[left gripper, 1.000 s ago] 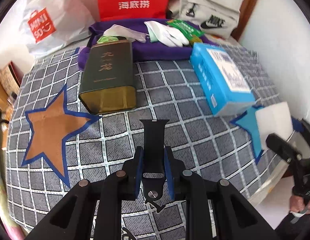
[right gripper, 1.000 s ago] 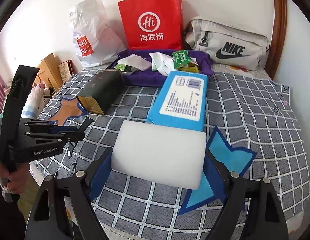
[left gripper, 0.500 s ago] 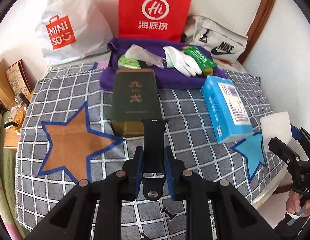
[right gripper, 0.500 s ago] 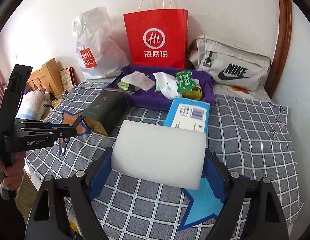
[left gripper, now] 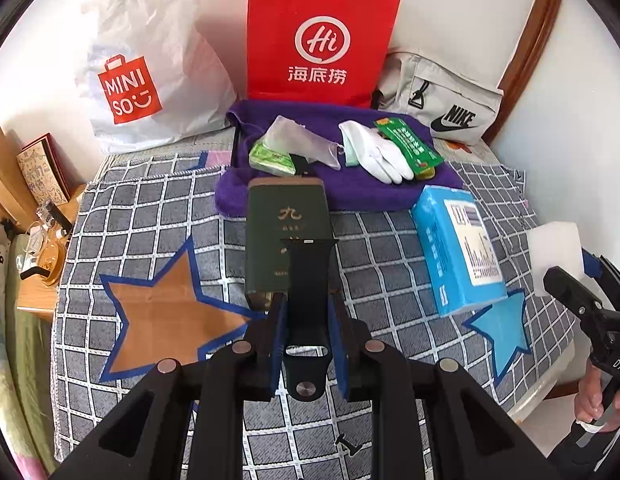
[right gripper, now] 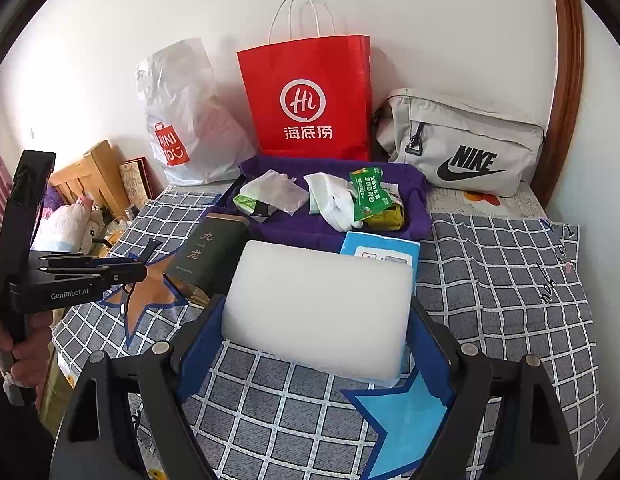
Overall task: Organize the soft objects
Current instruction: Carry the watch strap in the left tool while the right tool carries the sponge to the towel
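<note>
Currently, left tool [left gripper: 308, 320] clamped on black watch strap [left gripper: 308, 280] at lower centre, right tool [right gripper: 316, 336] gripping white foam block [right gripper: 318, 308], centre frame.

Left gripper [left gripper: 306, 316] angled steeply downward, blue pads clamped on a black watch strap [left gripper: 309, 304], right gripper [right gripper: 316, 322] tilted down, jaws wide, pressing both ends of a white foam block [right gripper: 318, 308], hand [right gripper: 18, 344] gripping left handle
</note>
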### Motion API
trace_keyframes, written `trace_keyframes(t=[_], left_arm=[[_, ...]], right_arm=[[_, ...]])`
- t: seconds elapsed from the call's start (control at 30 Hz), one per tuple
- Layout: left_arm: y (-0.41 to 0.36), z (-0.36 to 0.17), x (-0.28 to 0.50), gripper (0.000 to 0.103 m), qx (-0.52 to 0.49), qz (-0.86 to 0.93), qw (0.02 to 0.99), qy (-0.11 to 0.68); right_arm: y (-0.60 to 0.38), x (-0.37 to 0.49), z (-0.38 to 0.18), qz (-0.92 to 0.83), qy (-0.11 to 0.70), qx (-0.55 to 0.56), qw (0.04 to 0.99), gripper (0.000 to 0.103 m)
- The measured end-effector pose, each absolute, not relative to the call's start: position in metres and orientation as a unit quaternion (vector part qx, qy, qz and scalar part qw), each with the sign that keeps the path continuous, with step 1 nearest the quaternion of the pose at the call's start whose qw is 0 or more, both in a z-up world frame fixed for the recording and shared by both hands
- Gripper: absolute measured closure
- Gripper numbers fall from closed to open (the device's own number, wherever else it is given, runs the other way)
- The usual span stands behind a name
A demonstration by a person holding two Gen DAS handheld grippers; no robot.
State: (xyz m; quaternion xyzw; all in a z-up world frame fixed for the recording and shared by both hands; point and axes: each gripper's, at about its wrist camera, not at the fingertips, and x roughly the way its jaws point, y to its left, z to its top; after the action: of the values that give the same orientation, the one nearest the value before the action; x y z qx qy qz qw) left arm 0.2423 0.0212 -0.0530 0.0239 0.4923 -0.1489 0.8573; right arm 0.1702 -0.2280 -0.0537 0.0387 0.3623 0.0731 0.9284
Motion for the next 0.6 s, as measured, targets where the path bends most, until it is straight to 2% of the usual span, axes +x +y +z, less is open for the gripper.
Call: trace_keyframes(t=[0.6], left_arm=[[0.001, -0.037, 0.292, 0.083, 0.017, -0.141, 0.858, 0.494]], right_arm=[[-0.249, 0.226, -0.028, 0.075, 0.367, 0.051, 0.926, 0.018]])
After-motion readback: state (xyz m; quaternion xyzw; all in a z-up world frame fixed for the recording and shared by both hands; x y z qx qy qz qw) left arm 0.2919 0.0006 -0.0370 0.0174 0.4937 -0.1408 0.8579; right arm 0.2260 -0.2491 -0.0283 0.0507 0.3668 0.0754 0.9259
